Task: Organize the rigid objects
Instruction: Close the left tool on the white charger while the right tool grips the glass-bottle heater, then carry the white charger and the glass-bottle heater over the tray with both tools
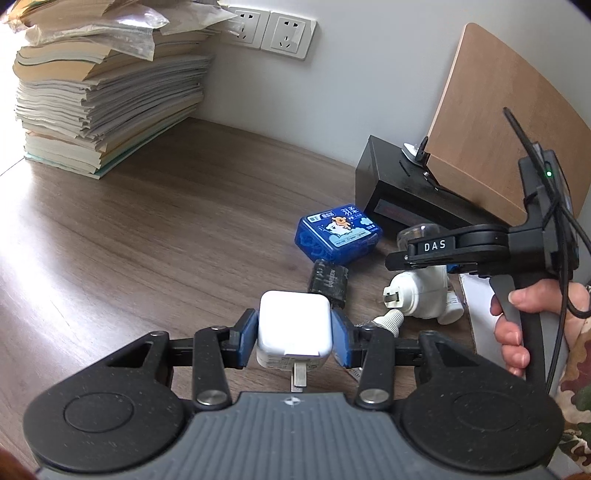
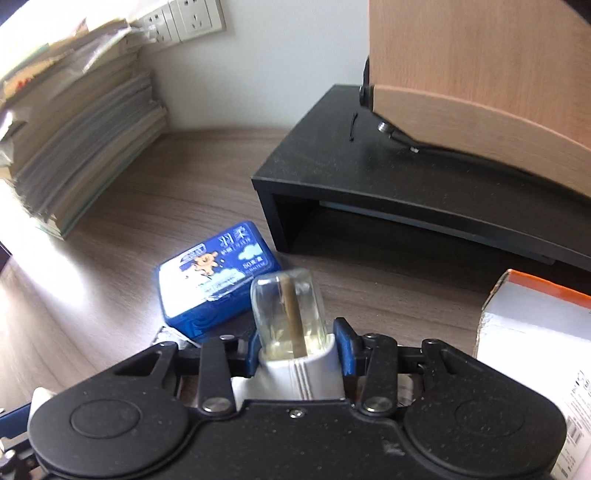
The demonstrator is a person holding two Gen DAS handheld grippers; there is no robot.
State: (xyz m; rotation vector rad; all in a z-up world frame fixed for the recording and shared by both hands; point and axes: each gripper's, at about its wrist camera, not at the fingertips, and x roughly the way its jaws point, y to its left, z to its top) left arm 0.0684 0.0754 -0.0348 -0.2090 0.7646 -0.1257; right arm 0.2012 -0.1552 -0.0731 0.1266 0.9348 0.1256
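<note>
My left gripper (image 1: 293,332) is shut on a white charger cube (image 1: 293,321), its blue pads on both sides and its metal prongs pointing back at the camera. My right gripper (image 2: 297,347) is shut on a white plug-in vaporizer (image 2: 295,373) whose clear bottle (image 2: 286,306) sticks out forward. In the left wrist view the right gripper (image 1: 402,258) sits low over that vaporizer (image 1: 424,291) on the wooden desk. A blue printed box (image 1: 338,234) (image 2: 216,284) and a black adapter (image 1: 328,282) lie between the two grippers.
A black riser (image 1: 388,188) (image 2: 369,177) carries a wooden board (image 1: 491,122) at the right rear. A tall paper stack (image 1: 103,92) stands at the left by wall sockets (image 1: 269,31). A white and orange carton (image 2: 539,350) sits at the right. A hand (image 1: 517,321) holds the right gripper.
</note>
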